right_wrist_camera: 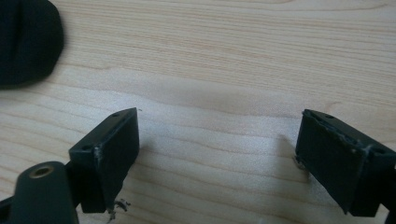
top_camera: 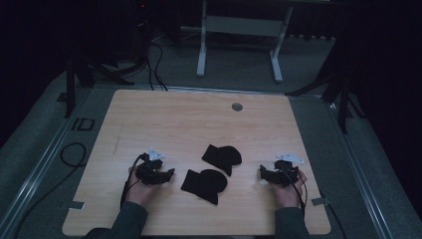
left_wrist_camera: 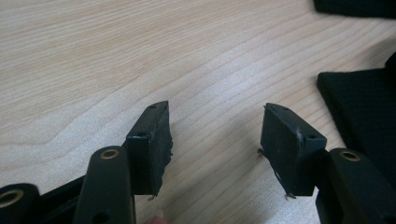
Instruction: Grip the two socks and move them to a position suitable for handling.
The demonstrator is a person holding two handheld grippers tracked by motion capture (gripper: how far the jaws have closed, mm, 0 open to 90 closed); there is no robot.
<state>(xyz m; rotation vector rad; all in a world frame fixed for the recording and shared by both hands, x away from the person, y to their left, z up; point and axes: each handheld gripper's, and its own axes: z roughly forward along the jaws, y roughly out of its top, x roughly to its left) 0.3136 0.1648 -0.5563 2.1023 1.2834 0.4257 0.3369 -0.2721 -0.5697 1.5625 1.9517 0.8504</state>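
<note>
Two black folded cloth pieces lie near the middle of the wooden table [top_camera: 199, 114]: one nearer me [top_camera: 204, 184] and one farther [top_camera: 222, 158]. My left gripper [top_camera: 170, 174] rests low on the table just left of the nearer cloth, jaws open with bare wood between them. In the left gripper view the left gripper [left_wrist_camera: 215, 122] points at the wood, with the nearer cloth [left_wrist_camera: 362, 107] at the right edge. My right gripper [top_camera: 262, 172] sits right of the cloths, open and empty. The right gripper view shows the right gripper [right_wrist_camera: 219, 126] over bare wood and a black cloth [right_wrist_camera: 28, 39] at top left.
A round grey grommet [top_camera: 237, 106] is set in the table near its far edge. Black cables [top_camera: 74, 154] run over the floor at the left. A white table frame [top_camera: 239, 30] stands beyond the table.
</note>
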